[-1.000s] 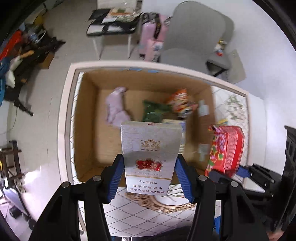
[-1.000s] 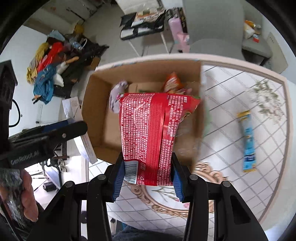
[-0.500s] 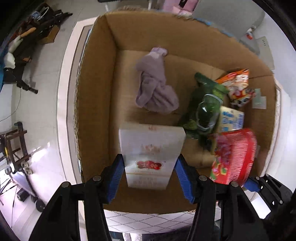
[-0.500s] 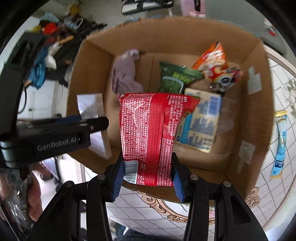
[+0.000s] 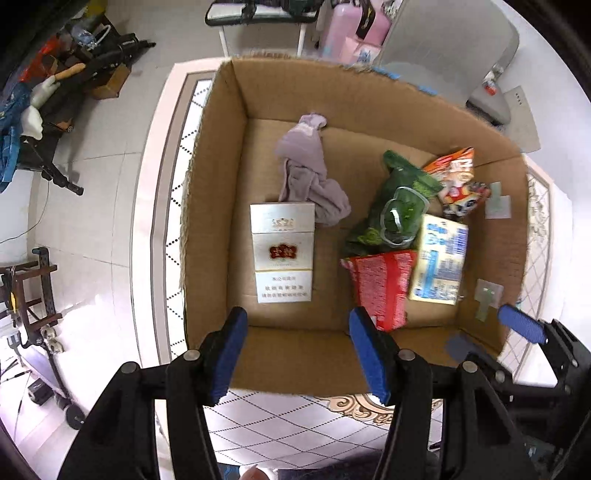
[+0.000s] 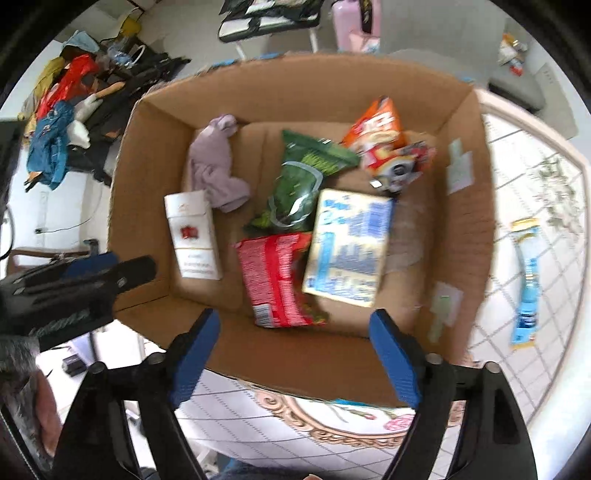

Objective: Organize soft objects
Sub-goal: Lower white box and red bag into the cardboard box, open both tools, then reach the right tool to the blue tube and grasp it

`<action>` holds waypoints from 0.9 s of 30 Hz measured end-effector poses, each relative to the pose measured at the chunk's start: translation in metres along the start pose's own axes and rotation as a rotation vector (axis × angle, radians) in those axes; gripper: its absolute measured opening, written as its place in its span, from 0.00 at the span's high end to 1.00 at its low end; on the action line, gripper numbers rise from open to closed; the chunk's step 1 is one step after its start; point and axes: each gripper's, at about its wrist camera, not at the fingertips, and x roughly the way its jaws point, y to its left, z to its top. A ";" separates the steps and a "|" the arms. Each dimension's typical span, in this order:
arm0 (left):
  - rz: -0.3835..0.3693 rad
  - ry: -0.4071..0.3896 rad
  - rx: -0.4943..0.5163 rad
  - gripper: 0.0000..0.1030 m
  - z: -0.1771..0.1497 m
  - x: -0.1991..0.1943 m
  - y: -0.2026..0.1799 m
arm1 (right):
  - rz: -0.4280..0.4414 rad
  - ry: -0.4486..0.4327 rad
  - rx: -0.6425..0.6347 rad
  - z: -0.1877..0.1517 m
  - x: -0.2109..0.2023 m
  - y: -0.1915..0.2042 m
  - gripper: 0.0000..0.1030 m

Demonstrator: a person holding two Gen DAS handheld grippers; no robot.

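An open cardboard box (image 5: 221,155) (image 6: 472,192) stands on the tiled table. Inside lie a white cigarette carton (image 5: 282,253) (image 6: 194,236), a red snack bag (image 5: 382,286) (image 6: 279,277), a lilac cloth (image 5: 308,170) (image 6: 216,166), a green bag (image 5: 397,206) (image 6: 299,184), an orange bag (image 5: 456,177) (image 6: 382,140) and a blue-white pack (image 5: 439,262) (image 6: 349,247). My left gripper (image 5: 297,354) is open and empty above the box's near wall. My right gripper (image 6: 293,356) is open and empty there too.
A blue sachet (image 6: 526,284) lies on the table right of the box. A grey chair (image 5: 447,48), a pink case (image 5: 354,33) and a small table (image 5: 258,14) stand beyond. Clutter lies on the floor at far left (image 6: 62,110).
Both grippers opened and let go: the white carton and the red bag dropped into the box. Both grippers pulled back slightly toward the near wall.
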 end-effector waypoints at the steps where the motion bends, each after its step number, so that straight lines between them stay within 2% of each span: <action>1: 0.000 -0.017 -0.003 0.44 -0.003 -0.005 0.000 | -0.010 -0.010 0.001 -0.002 -0.004 0.000 0.16; 5: -0.012 -0.082 -0.009 0.40 -0.016 -0.030 0.001 | -0.064 -0.064 -0.009 -0.011 -0.026 -0.002 0.15; 7: -0.010 -0.119 -0.010 0.37 -0.022 -0.042 -0.001 | -0.076 -0.093 -0.015 -0.016 -0.037 0.000 0.09; 9: 0.001 -0.151 -0.012 0.35 -0.030 -0.052 -0.004 | -0.101 -0.114 -0.024 -0.024 -0.049 0.000 0.08; 10: 0.011 -0.165 -0.013 0.21 -0.034 -0.056 -0.005 | -0.113 -0.124 -0.029 -0.028 -0.054 0.002 0.08; 12: 0.027 -0.198 0.002 0.03 -0.040 -0.063 -0.009 | -0.125 -0.147 -0.032 -0.035 -0.061 0.005 0.07; 15: 0.058 -0.232 0.019 0.02 -0.048 -0.071 -0.016 | -0.109 -0.165 -0.020 -0.044 -0.071 0.005 0.06; 21: 0.050 -0.270 0.010 0.02 -0.056 -0.077 -0.026 | -0.084 -0.188 -0.002 -0.055 -0.083 -0.003 0.06; 25: 0.043 -0.281 0.003 0.02 -0.059 -0.078 -0.039 | -0.077 -0.208 0.043 -0.060 -0.092 -0.031 0.06; 27: 0.036 -0.277 -0.003 0.02 -0.058 -0.075 -0.051 | -0.097 -0.227 0.093 -0.063 -0.098 -0.061 0.06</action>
